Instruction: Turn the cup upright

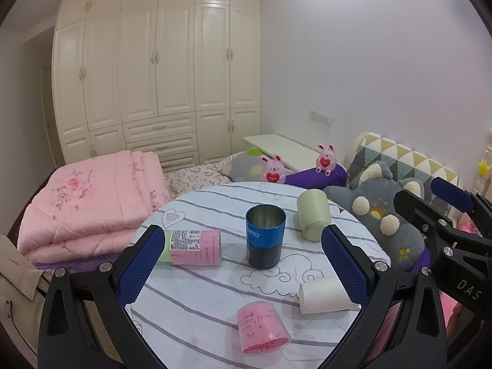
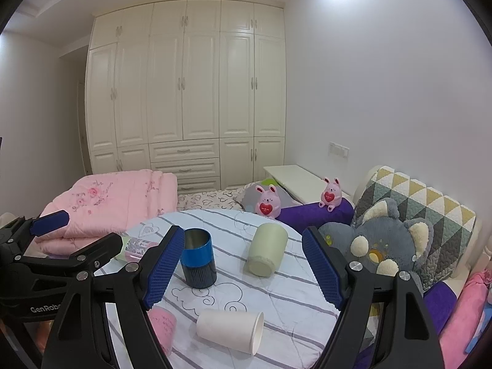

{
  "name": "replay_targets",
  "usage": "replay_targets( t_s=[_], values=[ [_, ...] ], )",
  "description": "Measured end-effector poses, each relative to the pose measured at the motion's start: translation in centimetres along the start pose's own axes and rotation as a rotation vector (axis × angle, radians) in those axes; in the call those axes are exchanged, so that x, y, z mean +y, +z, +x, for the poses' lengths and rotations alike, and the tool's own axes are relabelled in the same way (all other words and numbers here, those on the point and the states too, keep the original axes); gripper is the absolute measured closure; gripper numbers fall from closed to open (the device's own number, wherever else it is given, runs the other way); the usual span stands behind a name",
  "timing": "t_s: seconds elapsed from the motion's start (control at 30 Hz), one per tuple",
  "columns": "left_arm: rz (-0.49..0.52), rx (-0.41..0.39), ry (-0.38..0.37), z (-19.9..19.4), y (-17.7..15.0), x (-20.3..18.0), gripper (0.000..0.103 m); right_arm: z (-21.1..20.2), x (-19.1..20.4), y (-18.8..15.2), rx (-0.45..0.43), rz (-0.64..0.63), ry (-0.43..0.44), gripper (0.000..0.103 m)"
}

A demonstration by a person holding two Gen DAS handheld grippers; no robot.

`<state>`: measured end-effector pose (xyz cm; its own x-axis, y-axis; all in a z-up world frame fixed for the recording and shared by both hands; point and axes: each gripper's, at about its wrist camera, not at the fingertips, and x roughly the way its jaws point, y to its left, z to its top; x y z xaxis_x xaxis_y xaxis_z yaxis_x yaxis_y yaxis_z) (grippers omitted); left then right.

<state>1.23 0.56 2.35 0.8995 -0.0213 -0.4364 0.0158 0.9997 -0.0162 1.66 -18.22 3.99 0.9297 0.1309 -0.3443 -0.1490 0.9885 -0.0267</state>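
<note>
Right wrist view: both grippers, right gripper (image 2: 243, 264) and left gripper (image 1: 243, 264), spread wide, empty; approach step, next likely grasp the toppled white cup (image 2: 230, 327) at lower centre.

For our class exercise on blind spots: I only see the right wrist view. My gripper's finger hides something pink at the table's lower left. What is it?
Observer: A pink cup lying on its side, wider end toward the camera, with dark writing on it.
Operator: And the thing behind the other gripper's arm, left of the blue cup?
Observer: Another fallen cup, the pink-and-green cup, with a printed label. It lies beside the blue cup, not touching it.
Operator: Anything on the blue cup I miss?
Observer: Pale lettering on its blue band.
</note>
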Motion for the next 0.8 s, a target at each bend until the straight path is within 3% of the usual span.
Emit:
replay_targets(
  t_s=[0.8],
  values=[
    [0.025, -0.010, 0.038, 0.51, 0.06, -0.43, 0.000, 0.77, 0.12, -0.06, 0.010, 0.001, 0.008, 0.023]
  ],
)
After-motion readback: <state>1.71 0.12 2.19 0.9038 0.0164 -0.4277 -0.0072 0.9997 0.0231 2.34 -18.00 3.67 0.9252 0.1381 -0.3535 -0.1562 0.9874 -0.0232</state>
